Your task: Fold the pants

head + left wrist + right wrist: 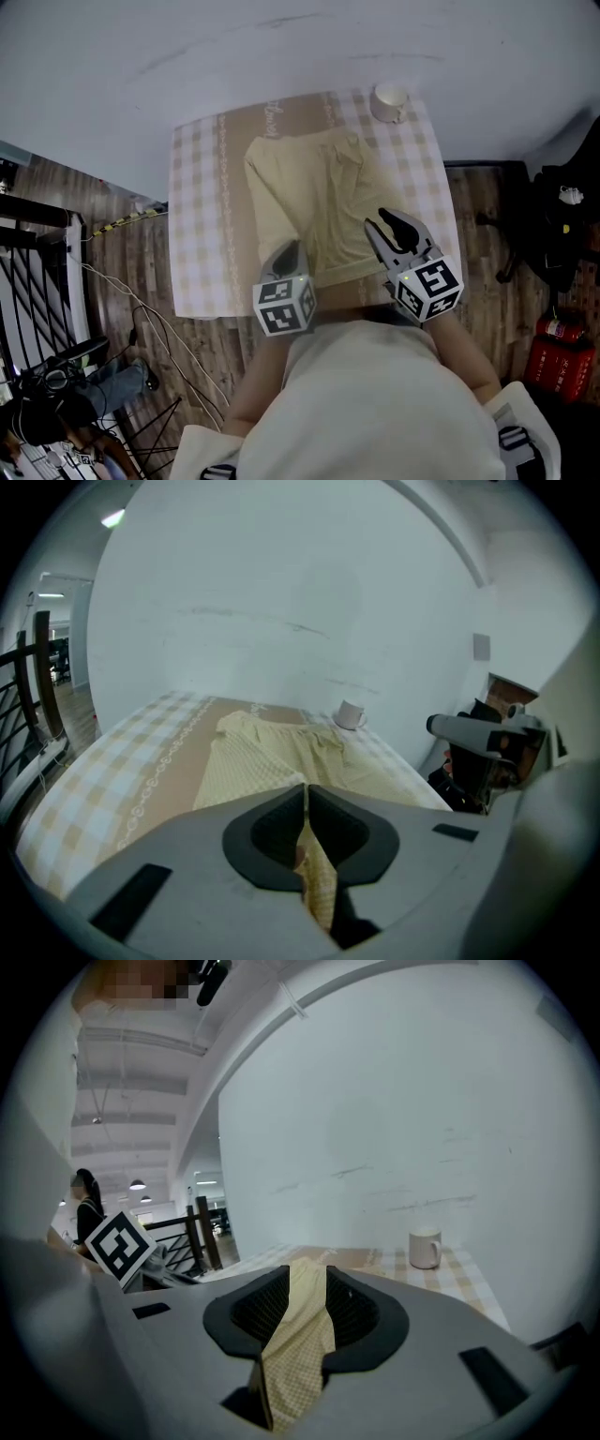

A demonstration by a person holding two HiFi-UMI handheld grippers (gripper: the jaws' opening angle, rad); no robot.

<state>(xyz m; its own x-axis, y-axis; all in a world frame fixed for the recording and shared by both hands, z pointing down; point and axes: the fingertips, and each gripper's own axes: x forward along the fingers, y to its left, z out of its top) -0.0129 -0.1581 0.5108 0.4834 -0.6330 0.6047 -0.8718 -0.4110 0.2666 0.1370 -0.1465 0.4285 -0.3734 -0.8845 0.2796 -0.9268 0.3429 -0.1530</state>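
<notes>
Checked tablecloth [202,187]; left gripper [306,808], right gripper [302,1288] each clamped on soft yellow gingham pants [300,187].

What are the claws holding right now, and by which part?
Both hold the pants: left claw and right claw each pinch fabric at the near end.

no readable text; print on tablecloth [202,225] too small to make out.

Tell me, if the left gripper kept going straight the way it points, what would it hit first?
Most likely the pants it grips: the left gripper tilts down toward the part spread on the checked tablecloth. The mug sits farther off, to the right. Depth is hard to judge.
</notes>
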